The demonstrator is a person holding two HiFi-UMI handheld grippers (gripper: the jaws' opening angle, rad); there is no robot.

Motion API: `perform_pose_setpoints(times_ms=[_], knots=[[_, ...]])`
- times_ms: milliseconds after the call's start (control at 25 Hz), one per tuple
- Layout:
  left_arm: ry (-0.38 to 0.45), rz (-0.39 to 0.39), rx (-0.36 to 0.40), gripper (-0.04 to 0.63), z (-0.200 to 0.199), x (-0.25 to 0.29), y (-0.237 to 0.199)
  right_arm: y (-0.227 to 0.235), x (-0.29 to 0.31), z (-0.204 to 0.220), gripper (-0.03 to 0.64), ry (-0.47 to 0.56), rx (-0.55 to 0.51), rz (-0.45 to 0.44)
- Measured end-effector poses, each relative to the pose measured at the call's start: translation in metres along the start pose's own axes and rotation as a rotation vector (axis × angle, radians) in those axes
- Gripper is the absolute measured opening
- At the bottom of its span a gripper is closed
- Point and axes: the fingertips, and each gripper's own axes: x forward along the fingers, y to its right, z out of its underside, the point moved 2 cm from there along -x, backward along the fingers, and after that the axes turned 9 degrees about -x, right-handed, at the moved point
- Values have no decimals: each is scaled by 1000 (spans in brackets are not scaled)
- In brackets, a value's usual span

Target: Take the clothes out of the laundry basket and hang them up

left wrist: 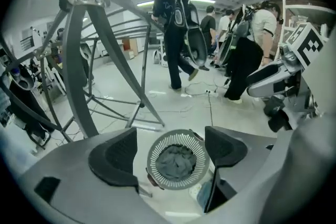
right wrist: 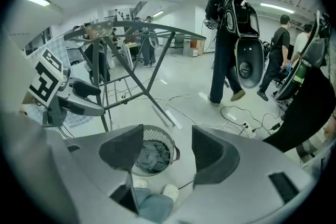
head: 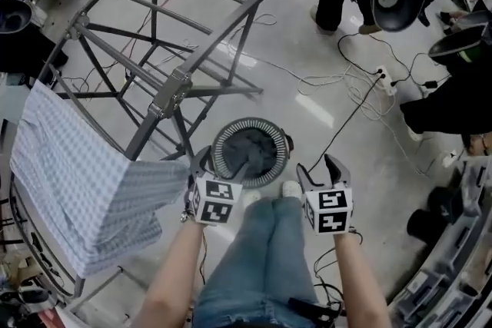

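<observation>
We hold the left gripper (head: 209,165) and the right gripper (head: 319,169) side by side, both tipped down toward the basket (head: 223,140), which stands on the floor (head: 338,81) just ahead of our shoes and beside the foot of the rack (head: 177,84). The grey clothes (head: 257,151) lie crumpled inside it, untouched by either gripper.

The left fingers (left wrist: 118,157) are spread with nothing between them; in the left gripper view the basket sits framed in the gap, well below. The right fingers (right wrist: 207,152) are also spread and empty, with the basket showing off to their left side.

We judge that both are held apart and aimed down so that either can reach in and pinch a fold of cloth. A checked cloth (head: 69,165) hangs on the rack's left side, so the bare rails farther along look free for the next piece.
</observation>
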Motion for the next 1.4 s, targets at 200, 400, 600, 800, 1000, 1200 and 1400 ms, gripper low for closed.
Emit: perform_pose_setpoints(times_ms=[200,400,600,800,1000,1200,1400], knots=[[-97,4,-7,397,33,50,-4,12,37,32,287,-27,31,40],[-208,15,20,396,77,113,-7,15,84,72,287,-69,80,21],[-324,-7,69,394,125,167,-19,17,121,117,287,-113,169,19],[-364,3,149,388,159,214,-29,13,162,151,287,-128,219,6],[-413,50,262,382,191,262,-22,1,199,188,287,-133,260,-11],[-449,85,349,369,219,310,-17,3,231,214,281,-113,289,-1],[-503,94,325,350,253,352,-17,13,254,239,268,-90,297,29]])
